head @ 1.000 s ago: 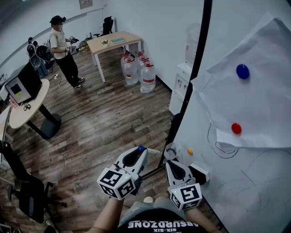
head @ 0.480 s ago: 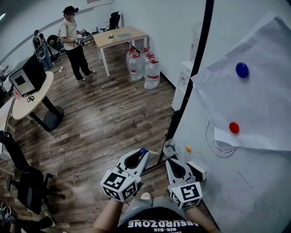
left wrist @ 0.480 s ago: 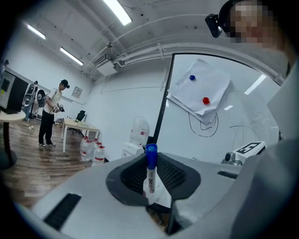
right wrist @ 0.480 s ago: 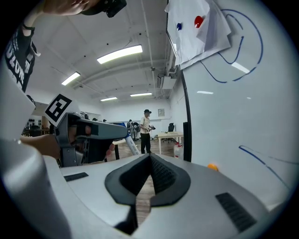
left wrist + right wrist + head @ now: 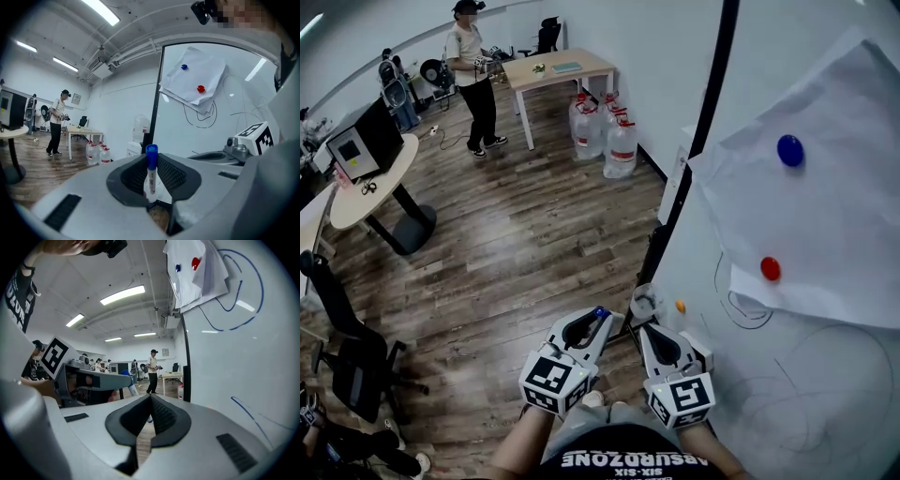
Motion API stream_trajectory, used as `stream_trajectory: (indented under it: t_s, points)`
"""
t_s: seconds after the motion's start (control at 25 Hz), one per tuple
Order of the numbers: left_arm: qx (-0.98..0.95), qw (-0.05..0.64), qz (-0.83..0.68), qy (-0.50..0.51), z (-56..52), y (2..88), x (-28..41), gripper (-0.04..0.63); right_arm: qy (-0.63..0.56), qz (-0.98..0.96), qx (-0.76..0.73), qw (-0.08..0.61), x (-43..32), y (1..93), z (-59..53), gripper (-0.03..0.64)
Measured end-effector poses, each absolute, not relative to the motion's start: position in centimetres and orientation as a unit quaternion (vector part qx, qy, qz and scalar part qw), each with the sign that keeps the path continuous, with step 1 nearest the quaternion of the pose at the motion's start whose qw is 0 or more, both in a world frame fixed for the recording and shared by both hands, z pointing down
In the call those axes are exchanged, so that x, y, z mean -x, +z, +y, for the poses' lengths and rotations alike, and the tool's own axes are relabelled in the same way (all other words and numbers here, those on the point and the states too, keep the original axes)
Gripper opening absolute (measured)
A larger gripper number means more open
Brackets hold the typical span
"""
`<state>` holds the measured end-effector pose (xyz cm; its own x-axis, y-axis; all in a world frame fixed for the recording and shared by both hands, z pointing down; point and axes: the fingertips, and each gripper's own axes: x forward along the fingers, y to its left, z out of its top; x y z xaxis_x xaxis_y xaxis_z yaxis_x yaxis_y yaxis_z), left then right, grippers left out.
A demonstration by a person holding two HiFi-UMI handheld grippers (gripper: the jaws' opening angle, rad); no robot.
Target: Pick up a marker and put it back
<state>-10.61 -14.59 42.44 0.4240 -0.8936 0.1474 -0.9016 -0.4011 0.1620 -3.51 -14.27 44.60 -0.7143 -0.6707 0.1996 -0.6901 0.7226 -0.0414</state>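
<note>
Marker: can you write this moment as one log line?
left gripper: shut on marker | right gripper: shut, empty | whiteboard: beside grippers

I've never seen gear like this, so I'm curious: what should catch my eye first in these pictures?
A blue-capped marker stands clamped between the fingers of the left gripper. On the right rises a whiteboard with scribbled lines, a paper sheet pinned to it by a blue magnet and a red magnet.

Marker (image 5: 150, 176) between jaws of left gripper (image 5: 601, 320), right gripper (image 5: 645, 330) just beside, whiteboard (image 5: 806, 375) at right
</note>
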Motion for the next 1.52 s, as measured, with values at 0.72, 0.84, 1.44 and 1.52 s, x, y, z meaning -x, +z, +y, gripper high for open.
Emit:
stream_trajectory:
  t_s: [0.72, 0.84, 1.44, 1.52]
  points:
    - [-0.832, 0.112, -0.54, 0.064, -14.0, 45.8, 8.6, 0.072, 0.052, -0.932, -0.347, 0.09, 3.1, 44.8, -14.0, -0.003]
    - [-0.833, 0.115, -0.537, 0.065, -13.9, 46.0, 8.3, 0.072, 0.052, -0.932, -0.348, 0.091, 2.9, 44.8, -13.9, -0.002]
    - [-0.836, 0.099, -0.537, 0.044, -14.2, 43.1, 8.6, 0.072, 0.054, -0.931, -0.351, 0.088, 2.5, 44.7, -14.2, -0.003]
    - [-0.837, 0.096, -0.538, 0.041, -14.3, 42.6, 8.6, 0.072, 0.053, -0.931, -0.351, 0.086, 2.5, 44.9, -14.3, -0.003]
